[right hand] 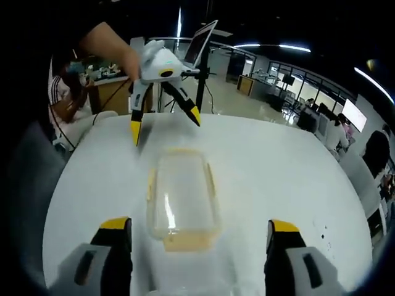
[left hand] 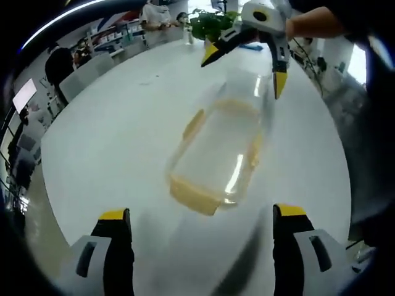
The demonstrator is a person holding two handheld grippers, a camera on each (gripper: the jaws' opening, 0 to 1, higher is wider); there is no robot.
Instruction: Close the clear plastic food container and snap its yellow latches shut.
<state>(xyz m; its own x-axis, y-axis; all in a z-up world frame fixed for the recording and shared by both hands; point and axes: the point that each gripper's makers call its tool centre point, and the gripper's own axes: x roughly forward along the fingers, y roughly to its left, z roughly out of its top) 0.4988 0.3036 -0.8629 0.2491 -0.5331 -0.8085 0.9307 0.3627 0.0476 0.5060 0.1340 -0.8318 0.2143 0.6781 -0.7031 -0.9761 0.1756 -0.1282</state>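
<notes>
a: where's the container (right hand: pixel 182 196)?

b: flat on the white table (right hand: pixel 296 185), near the middle, between the two grippers. in the right gripper view it lies lengthwise away from the camera; in the left gripper view (left hand: pixel 217 159) it sits at a slant and is blurred.

a: lid on?

b: it looks to be resting on top, but i can't tell if it's seated. the yellow latches (right hand: pixel 185 242) stick out at the rim, the near end one and those on the long sides, so i'd judge none are snapped yet.

a: the grippers?

b: the left gripper (right hand: pixel 165 125) hangs just beyond the far end, jaws spread, apart from the box. the right gripper (left hand: pixel 245 69) hangs over the opposite end, also spread, holding nothing. one at each end suits pressing the lid down and then taking the end latches.

a: anything in the way?

b: not on the table near the box. a potted plant (left hand: pixel 213 23) stands at the table's far edge in the left gripper view, a laptop (right hand: pixel 202 41) on a stand beyond the table in the right gripper view. people and desks sit further off.
</notes>
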